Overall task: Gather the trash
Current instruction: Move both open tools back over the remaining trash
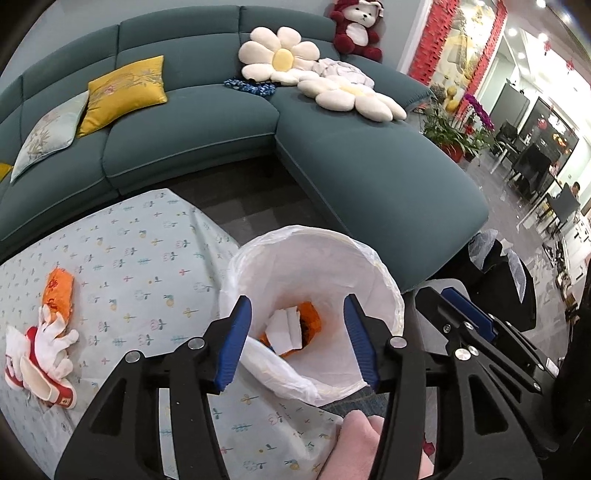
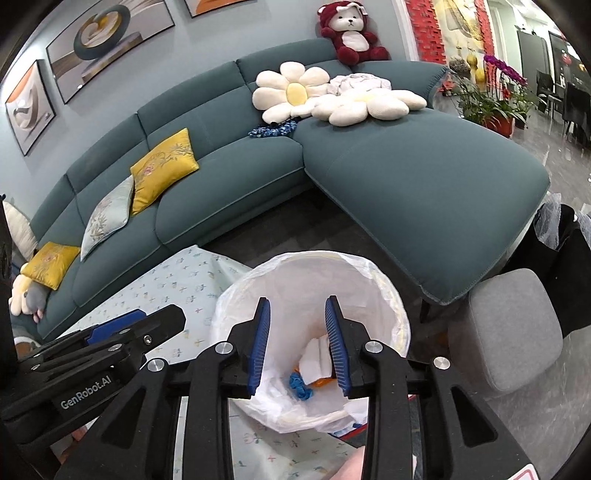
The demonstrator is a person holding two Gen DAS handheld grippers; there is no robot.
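A bin lined with a white bag stands beside the table with the flowered cloth. Inside lie white tissue, an orange wrapper and a small blue scrap. My left gripper is open and empty above the bin mouth. My right gripper is open and empty above the bin too. On the cloth at the left lie an orange packet and a white and red crumpled pile.
A teal corner sofa with yellow cushions, flower pillows and a red plush bear stands behind. A grey stool sits right of the bin. Potted plants stand far right.
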